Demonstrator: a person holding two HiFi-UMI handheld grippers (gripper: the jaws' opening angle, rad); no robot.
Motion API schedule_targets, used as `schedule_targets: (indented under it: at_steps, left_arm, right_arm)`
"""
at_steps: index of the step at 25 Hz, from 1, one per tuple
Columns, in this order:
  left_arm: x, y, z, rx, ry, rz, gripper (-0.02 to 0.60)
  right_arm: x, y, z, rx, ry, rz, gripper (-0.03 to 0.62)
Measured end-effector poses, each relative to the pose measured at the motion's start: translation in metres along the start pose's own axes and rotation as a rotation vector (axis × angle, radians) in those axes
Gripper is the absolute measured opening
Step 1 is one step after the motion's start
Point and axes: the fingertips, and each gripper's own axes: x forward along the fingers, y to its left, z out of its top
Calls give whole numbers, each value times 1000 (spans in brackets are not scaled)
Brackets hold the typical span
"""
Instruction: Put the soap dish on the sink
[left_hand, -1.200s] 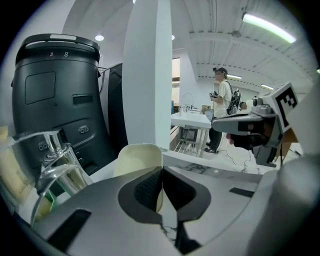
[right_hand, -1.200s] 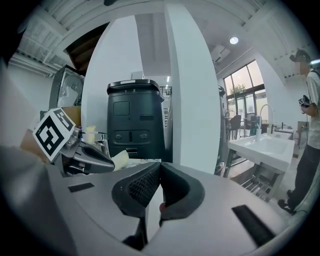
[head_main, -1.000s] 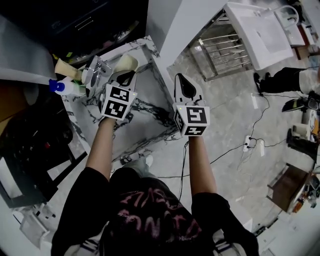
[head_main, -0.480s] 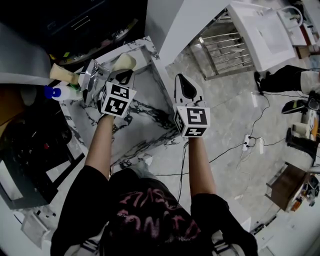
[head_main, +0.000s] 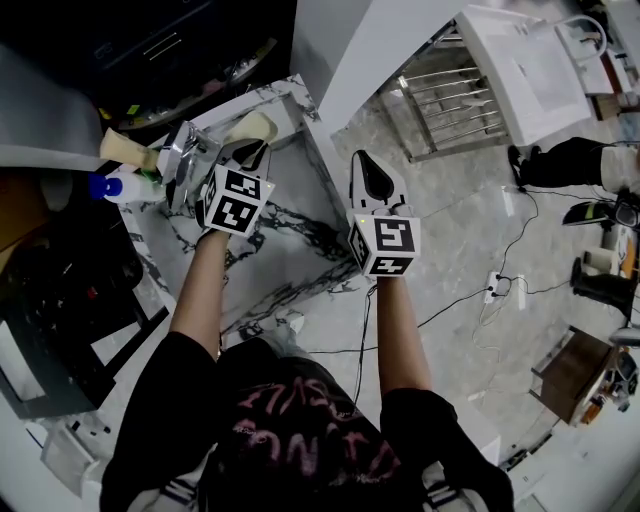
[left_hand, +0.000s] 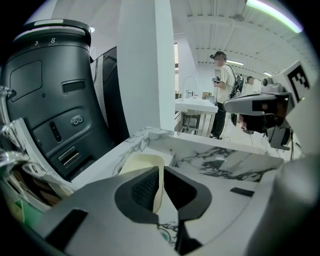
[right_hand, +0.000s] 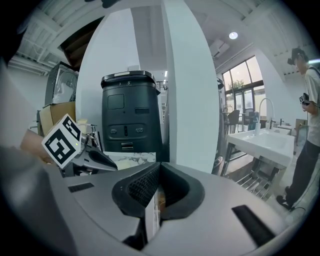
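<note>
Where the marble sink (head_main: 292, 222) meets the white pillar (left_hand: 145, 65), the left hand-held gripper (head_main: 252, 150) has its jaws closed on the near rim of the cream dish (head_main: 252, 126). The left gripper view shows both dark pads (left_hand: 145, 187) pressed against that thin edge. The rest of the dish reaches forward, low over the sink's far left corner. Whether its underside touches the marble cannot be told.

The right hand-held gripper (head_main: 363, 160) is level with the left one and just beside the sink's right edge, above the grey floor (head_main: 450, 230). It is well apart from the dish. In the right gripper view its jaws stand together with only a narrow slit between them, and nothing can be made out in their grip. That view also shows the left gripper's marker cube (right_hand: 61, 141) off to its left.

Just left of the left gripper, on the sink's far left edge, stands a chrome tap (head_main: 180, 150). Beyond the tap are a bottle (head_main: 112, 185) with a blue cap and a pale cream object (head_main: 122, 147) that is too small to name. A tall dark machine (left_hand: 50, 100) rises behind the sink, to the left of the pillar. Past the pillar, a person (left_hand: 223, 95) stands beside a white basin (left_hand: 195, 105) on a metal frame.
</note>
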Motion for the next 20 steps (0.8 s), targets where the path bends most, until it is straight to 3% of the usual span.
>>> schedule_targets:
  at_steps: [3,13,20]
  left_arm:
    - [-4,0,3,1,-13,8,86]
    - [-34,-13,8,-11,-56,16,73]
    - [-69,-24,18,-26,-131,45,32]
  right_arm:
    - [-2,1,1,4,-4,-3,14]
    - [-25,19,11,6,-20,6,14]
    - [-50,27,19,10,-53,5,14]
